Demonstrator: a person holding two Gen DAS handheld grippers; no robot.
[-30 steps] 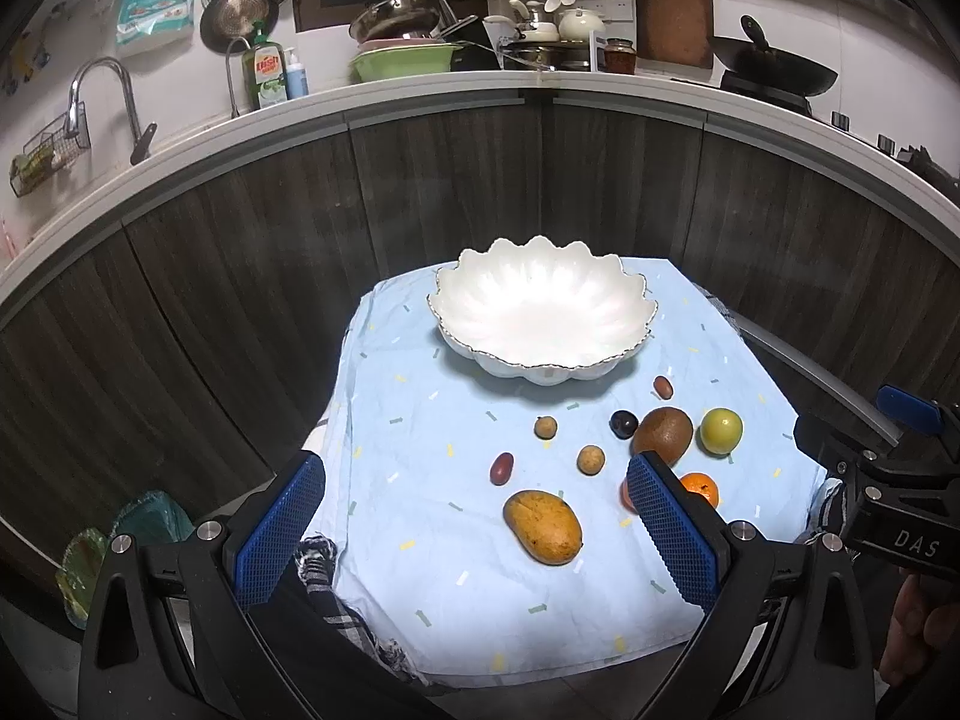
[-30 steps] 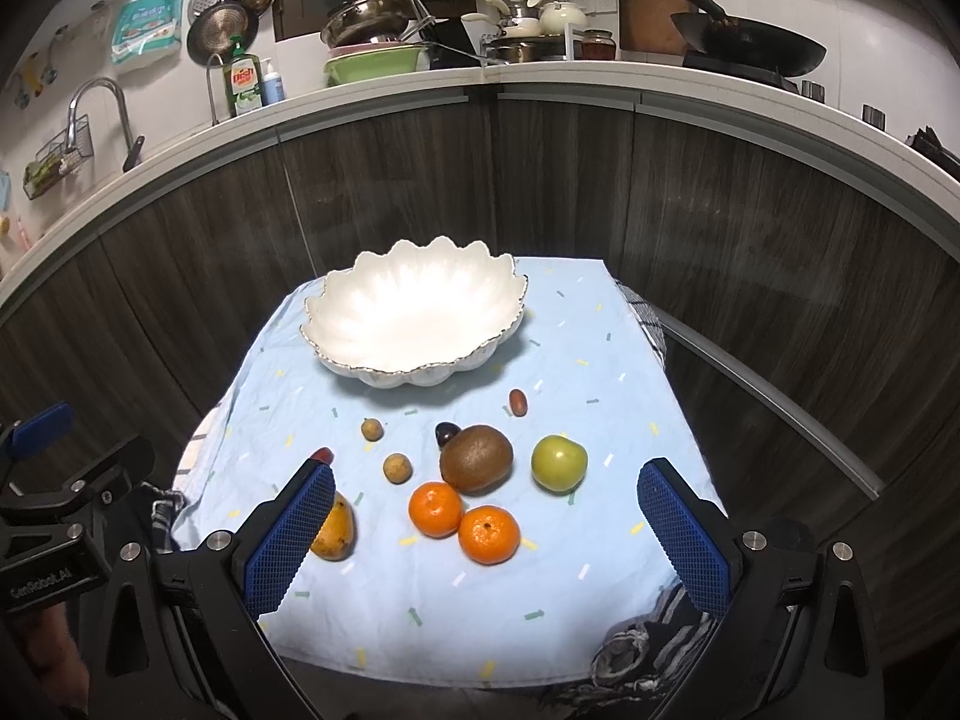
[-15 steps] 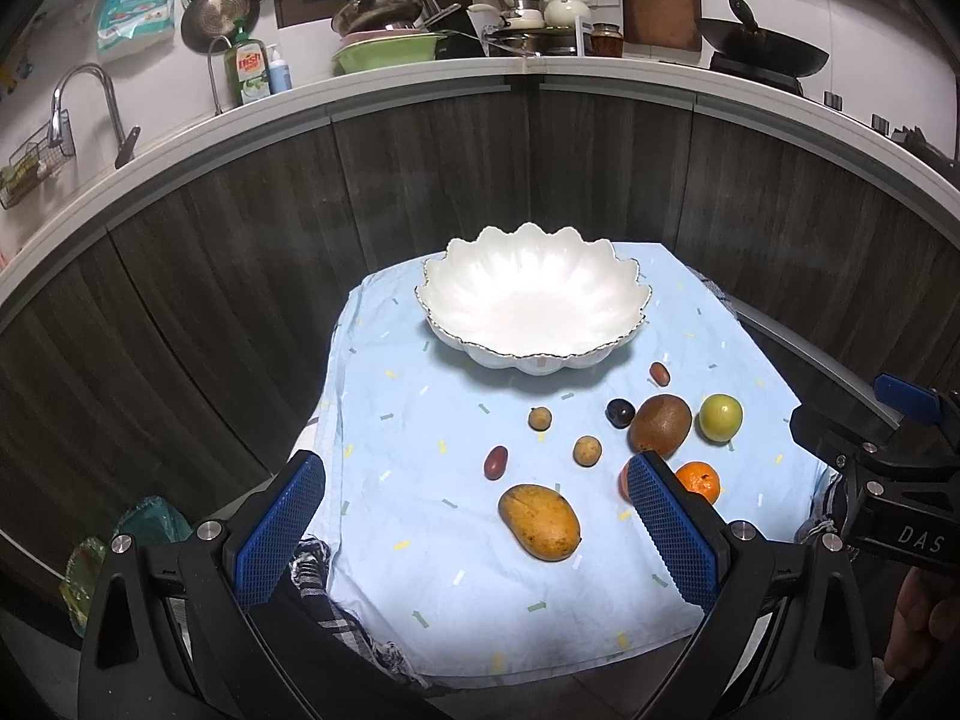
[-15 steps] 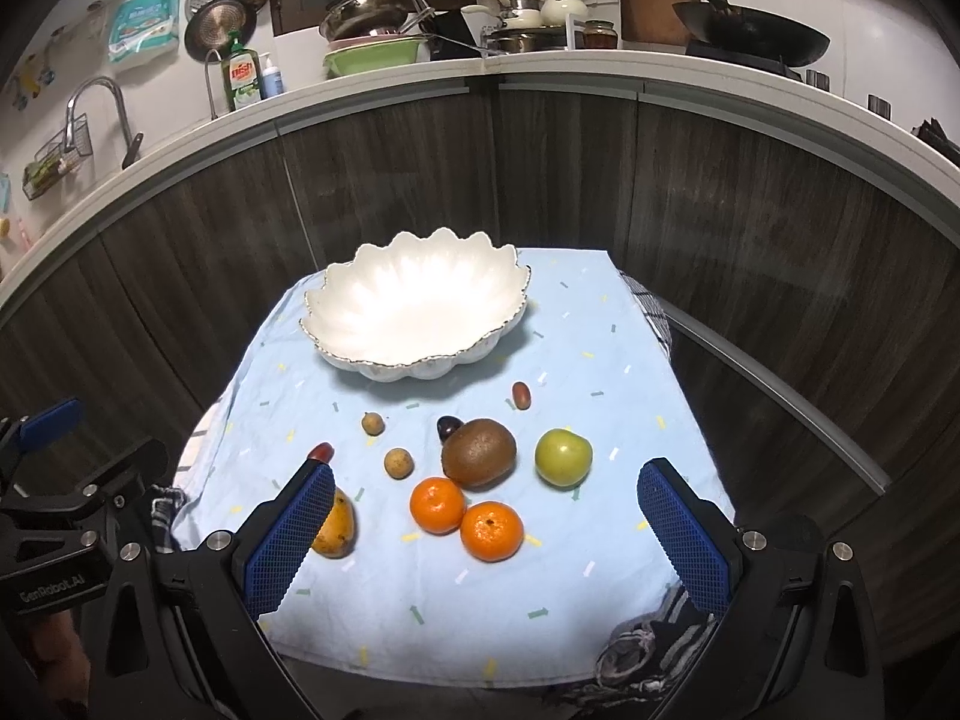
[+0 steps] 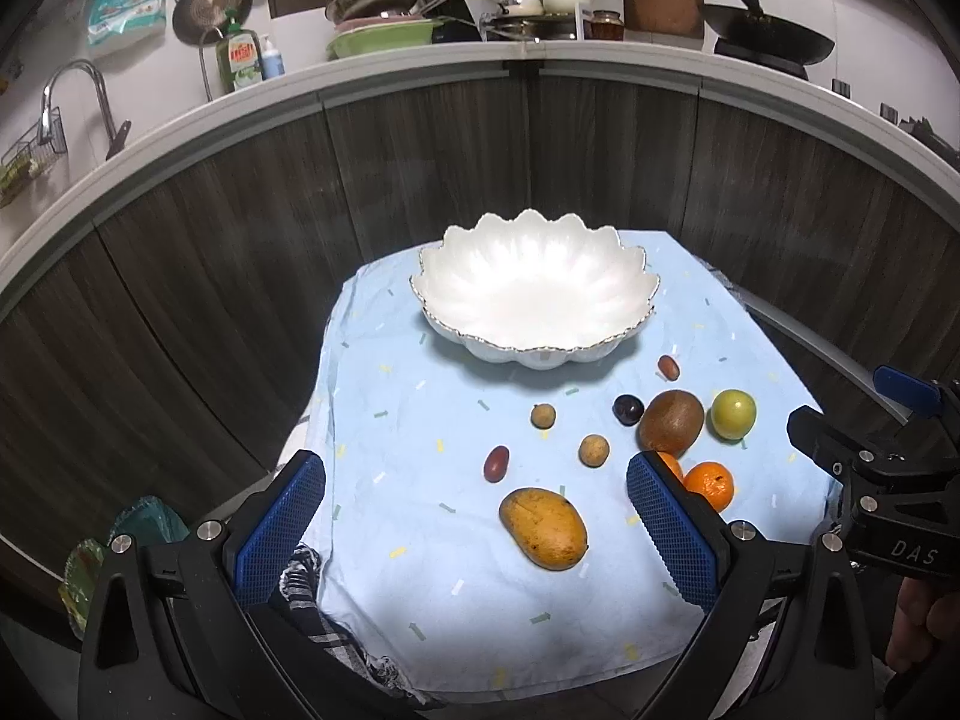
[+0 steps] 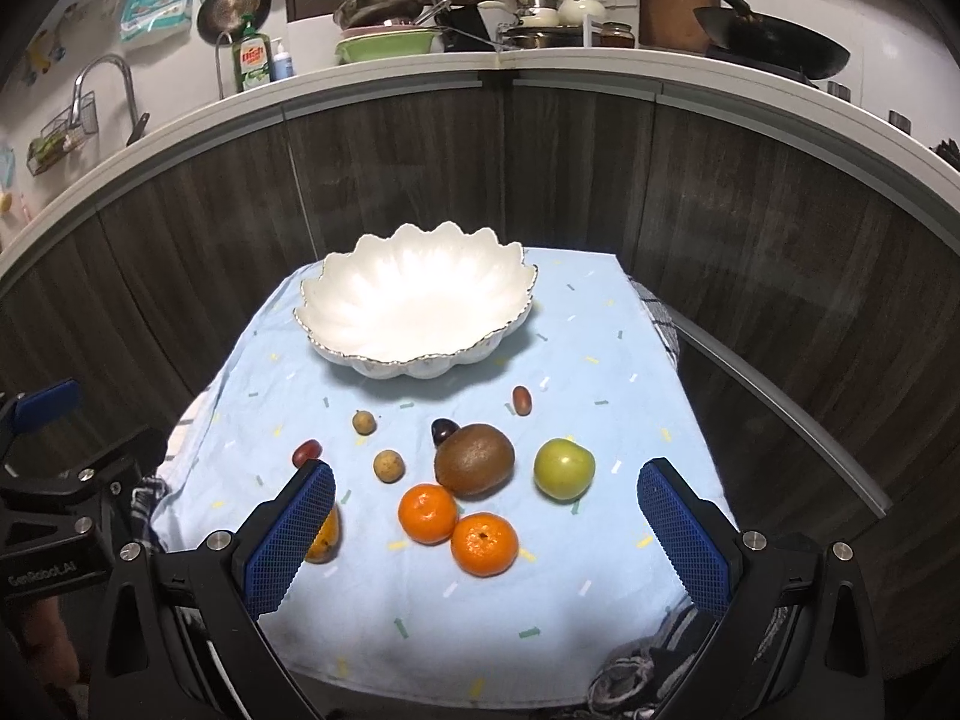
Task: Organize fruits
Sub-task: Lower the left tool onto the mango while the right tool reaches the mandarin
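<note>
A white scalloped bowl (image 5: 636, 276) (image 6: 522, 276) stands with nothing in it at the far side of a light blue cloth (image 5: 420, 540) (image 6: 540, 600). In front of it lie loose fruits: a mango (image 5: 543, 527), a kiwi (image 6: 474, 459) (image 5: 670, 422), a green apple (image 6: 564, 468) (image 5: 733, 414), two mandarins (image 6: 427, 512) (image 6: 483, 543), a dark plum (image 6: 443, 430) and several small brown and red fruits. My left gripper (image 5: 477, 531) hovers open above the near edge, with the mango between its fingers' line. My right gripper (image 6: 486, 537) is open over the mandarins.
A dark wood-panelled cabinet front curves behind the cloth, under a counter with a sink tap (image 6: 108, 84), dish soap (image 6: 252, 60), pots and a wok (image 6: 774, 48). A chequered cloth (image 6: 660, 312) shows under the blue one. A green bag (image 5: 114, 558) lies on the floor at left.
Both grippers have drifted slightly lower and closer to the fruits. Their jaws stay wide open and no fruit has moved.
</note>
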